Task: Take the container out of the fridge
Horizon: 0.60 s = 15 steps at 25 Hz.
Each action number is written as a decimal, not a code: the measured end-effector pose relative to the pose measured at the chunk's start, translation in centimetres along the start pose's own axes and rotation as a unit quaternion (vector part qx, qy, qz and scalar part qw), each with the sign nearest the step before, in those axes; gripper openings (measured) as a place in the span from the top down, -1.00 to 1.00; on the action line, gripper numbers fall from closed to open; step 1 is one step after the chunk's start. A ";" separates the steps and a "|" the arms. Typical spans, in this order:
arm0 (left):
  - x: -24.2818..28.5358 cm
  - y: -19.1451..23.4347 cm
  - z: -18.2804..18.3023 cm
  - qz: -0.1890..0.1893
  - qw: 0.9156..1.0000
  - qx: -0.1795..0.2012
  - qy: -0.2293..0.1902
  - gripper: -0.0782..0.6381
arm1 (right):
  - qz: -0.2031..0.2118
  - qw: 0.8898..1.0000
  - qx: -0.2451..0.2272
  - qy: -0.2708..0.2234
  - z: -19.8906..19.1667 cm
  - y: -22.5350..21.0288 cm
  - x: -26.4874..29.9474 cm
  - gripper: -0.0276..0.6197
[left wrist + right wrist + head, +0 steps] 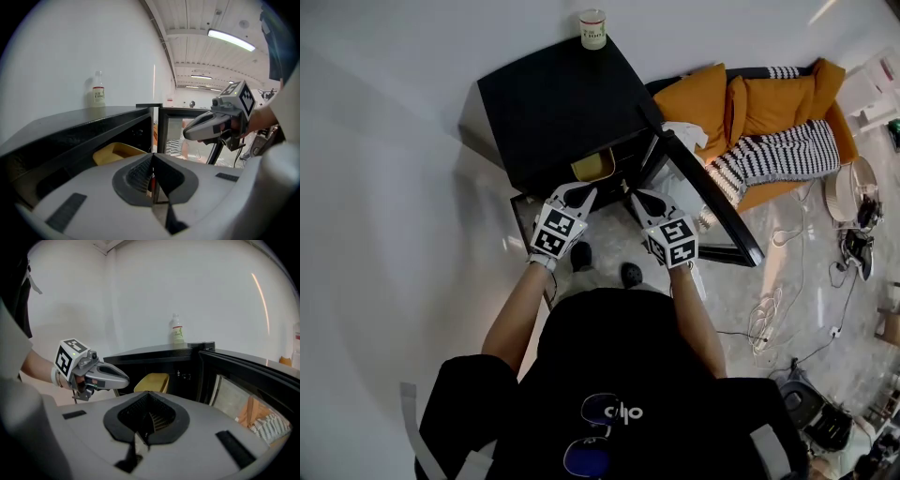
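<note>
The small black fridge point(553, 103) stands on the floor against the white wall with its glass door point(712, 211) swung wide open to the person's right, and the yellow container point(592, 168) sits inside on a shelf, near the front edge of the opening. A small bottle point(593, 29) stands upright on the fridge's top, well apart from the container and of no concern to the task. The left gripper point(577, 195) and the right gripper point(639, 199) hover side by side just outside the opening, both pointing in toward the shelf. In each gripper view the jaws meet in a closed line with nothing between them, so both grippers are empty. The container shows just beyond the closed tips in both views, apart from them and untouched. With the door already open and the container not yet held, the step in hand looks like the approach to the grasp. The next move probably calls for at least one gripper to spread its jaws wide enough to take the container's rim or wall, then go forward into the opening under the fridge's upper edge. After closing firmly, it would need to draw the container straight out, level, without clipping the door frame. Whether the container holds anything cannot be told from here, so a level pull seems prudent.
</note>
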State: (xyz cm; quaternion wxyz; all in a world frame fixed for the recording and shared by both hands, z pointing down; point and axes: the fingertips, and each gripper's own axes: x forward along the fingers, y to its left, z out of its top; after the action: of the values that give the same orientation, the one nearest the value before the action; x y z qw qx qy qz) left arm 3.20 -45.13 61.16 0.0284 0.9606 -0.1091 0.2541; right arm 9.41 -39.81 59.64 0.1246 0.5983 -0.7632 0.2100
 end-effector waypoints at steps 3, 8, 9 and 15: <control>0.0 0.0 0.0 -0.003 1.000 -0.004 0.000 0.76 | 0.008 1.000 -0.024 0.013 -0.3 0.2 0.6 0.90; -1.1 0.3 -0.1 0.006 1.000 -0.020 -0.017 0.76 | 0.030 0.996 -0.076 0.036 -0.3 0.8 2.8 0.90; -1.4 0.5 -0.2 0.009 0.999 -0.025 -0.023 0.76 | 0.035 0.995 -0.088 0.042 -0.4 1.0 3.3 0.90; -4.4 1.2 -0.3 0.033 0.996 -0.055 -0.061 0.76 | 0.060 0.980 -0.174 0.076 -0.4 2.2 6.6 0.90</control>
State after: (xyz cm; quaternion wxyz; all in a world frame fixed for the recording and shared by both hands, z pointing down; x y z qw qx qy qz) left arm -0.97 -45.36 59.21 0.0661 0.9672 -0.1556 0.1897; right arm 5.61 -44.85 62.53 0.2719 0.5027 -0.8108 0.1264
